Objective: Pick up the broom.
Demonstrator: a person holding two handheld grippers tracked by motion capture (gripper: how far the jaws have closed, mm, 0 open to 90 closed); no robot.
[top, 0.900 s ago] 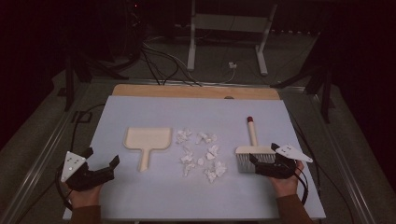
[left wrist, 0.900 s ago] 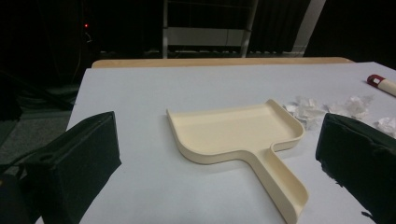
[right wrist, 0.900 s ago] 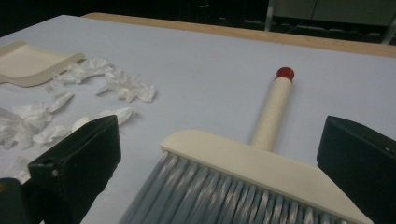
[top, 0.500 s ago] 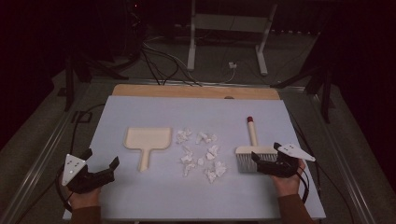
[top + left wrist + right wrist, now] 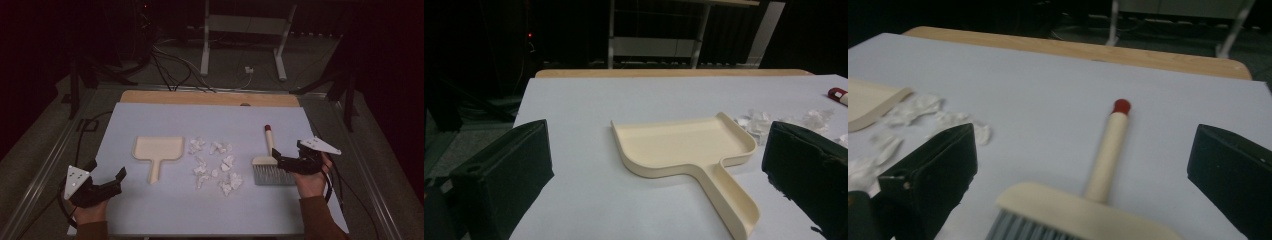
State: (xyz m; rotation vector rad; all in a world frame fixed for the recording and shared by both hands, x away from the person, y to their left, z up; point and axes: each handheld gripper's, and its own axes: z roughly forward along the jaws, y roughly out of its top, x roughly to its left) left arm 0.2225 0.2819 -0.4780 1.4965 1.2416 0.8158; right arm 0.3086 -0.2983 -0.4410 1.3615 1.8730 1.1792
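- Right gripper (image 5: 286,161) hovers at the brush (image 5: 270,161), its jaws spread wide on either side of the brush head and not gripping anything; in the right gripper view the brush (image 5: 1098,175) sits between the two jaws (image 5: 1083,175) without clear contact.
- Brush lies flat on the right part of the blue mat (image 5: 200,125), long axis running away from the person: grey bristles toward the near edge, pale handle pointing to the far edge, red tip farthest out.
- Left gripper (image 5: 107,182) is at the near left of the mat, jaws wide apart and empty, aimed at the dustpan (image 5: 689,150).
- Dustpan (image 5: 157,152) lies flat left of centre, handle toward the person, its wide pan toward the far edge.
- White paper scraps (image 5: 215,165) lie scattered between dustpan and brush.
- Bare mat stretches beyond the brush tip and along the far edge.
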